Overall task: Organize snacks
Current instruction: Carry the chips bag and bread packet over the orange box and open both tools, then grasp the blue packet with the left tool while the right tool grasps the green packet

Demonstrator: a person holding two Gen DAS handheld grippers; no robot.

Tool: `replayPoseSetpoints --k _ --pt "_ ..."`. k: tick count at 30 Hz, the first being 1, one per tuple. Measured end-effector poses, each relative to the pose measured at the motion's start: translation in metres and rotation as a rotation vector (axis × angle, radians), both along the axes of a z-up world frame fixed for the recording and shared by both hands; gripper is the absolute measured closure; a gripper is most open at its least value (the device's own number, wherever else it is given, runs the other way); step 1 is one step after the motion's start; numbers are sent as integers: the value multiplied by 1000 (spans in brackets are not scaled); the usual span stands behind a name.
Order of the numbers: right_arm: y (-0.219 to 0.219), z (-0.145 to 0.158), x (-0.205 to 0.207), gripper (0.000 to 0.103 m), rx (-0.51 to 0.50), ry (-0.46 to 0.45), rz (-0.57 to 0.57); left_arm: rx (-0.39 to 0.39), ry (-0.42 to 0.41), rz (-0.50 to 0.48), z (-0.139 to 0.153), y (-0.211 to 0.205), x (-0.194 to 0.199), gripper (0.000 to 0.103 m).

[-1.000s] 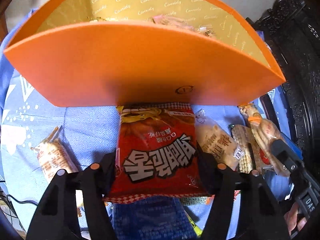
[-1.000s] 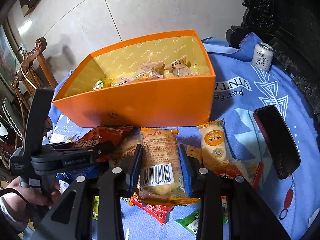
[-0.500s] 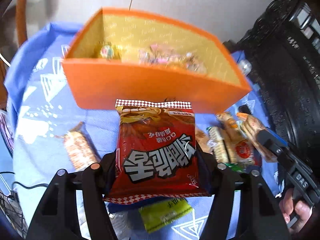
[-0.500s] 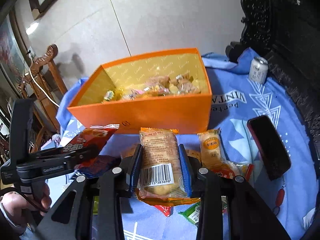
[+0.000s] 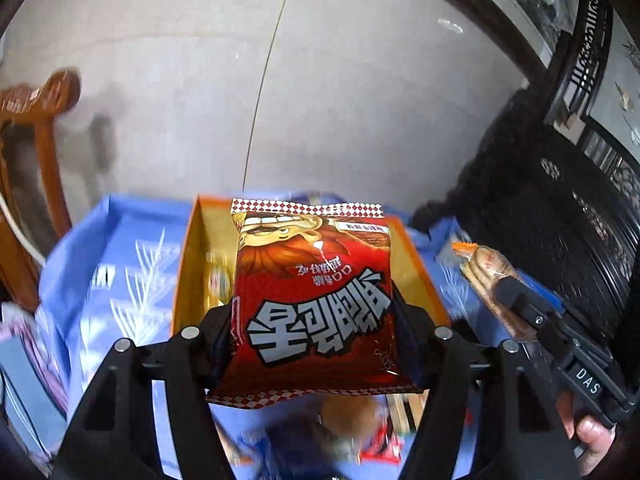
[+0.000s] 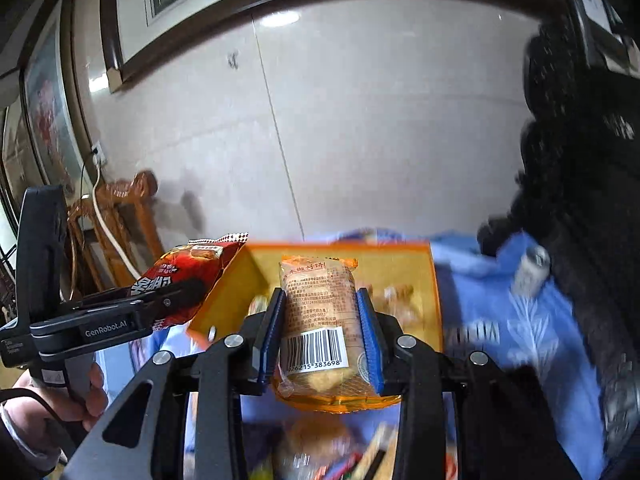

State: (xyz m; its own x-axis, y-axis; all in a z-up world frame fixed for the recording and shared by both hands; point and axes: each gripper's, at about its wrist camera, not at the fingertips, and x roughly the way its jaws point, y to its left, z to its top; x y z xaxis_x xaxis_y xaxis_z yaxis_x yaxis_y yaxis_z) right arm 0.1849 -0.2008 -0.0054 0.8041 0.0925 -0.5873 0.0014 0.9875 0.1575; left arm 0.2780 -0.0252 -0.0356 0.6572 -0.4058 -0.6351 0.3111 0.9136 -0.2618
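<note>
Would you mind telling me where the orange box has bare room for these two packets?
The orange box shows bare gold floor along its left wall, beside the red packet. Snacks crowd its right half, behind the biscuit packet. The blue cloth right of the box is bare up to the can.

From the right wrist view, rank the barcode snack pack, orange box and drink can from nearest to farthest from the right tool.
1. Barcode snack pack: clamped in the right tool.
2. Orange box: just ahead, beyond the pack.
3. Drink can: farthest, off to the right on the blue cloth.
</note>
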Motion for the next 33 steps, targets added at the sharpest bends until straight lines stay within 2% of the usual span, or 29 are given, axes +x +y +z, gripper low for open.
replayPoseSetpoints --k 3,4,5,6,7,8,10,14,23,29,33 --pt "-8 6 35 66 2 -24 -5 24 -19 19 9 -8 33 36" --pt "-9 7 46 65 5 -22 1 47 -8 38 11 -10 48 27" --pt "-11 6 56 55 11 -12 7 72 9 63 12 -12 58 10" --pt "-15 8 65 27 20 -6 -5 94 26 88 11 -13 64 5" --pt "-16 9 67 16 27 -8 -24 120 39 129 13 -12 69 5" --pt "-18 12 66 10 33 -19 -45 122 33 139 14 -12 70 5" --pt "-20 15 57 10 44 -49 -50 140 10 152 15 -12 66 4" --pt "-18 12 39 10 42 -30 -48 184 17 143 9 -13 60 4" --pt "-20 0 -15 10 13 10 -60 147 14 116 -2 -3 7 4" --pt "-24 -38 -60 10 -41 118 -58 141 24 93 -37 14 -47 4" --pt "-26 -82 -88 10 -43 253 -60 139 110 87 -74 30 -81 4"
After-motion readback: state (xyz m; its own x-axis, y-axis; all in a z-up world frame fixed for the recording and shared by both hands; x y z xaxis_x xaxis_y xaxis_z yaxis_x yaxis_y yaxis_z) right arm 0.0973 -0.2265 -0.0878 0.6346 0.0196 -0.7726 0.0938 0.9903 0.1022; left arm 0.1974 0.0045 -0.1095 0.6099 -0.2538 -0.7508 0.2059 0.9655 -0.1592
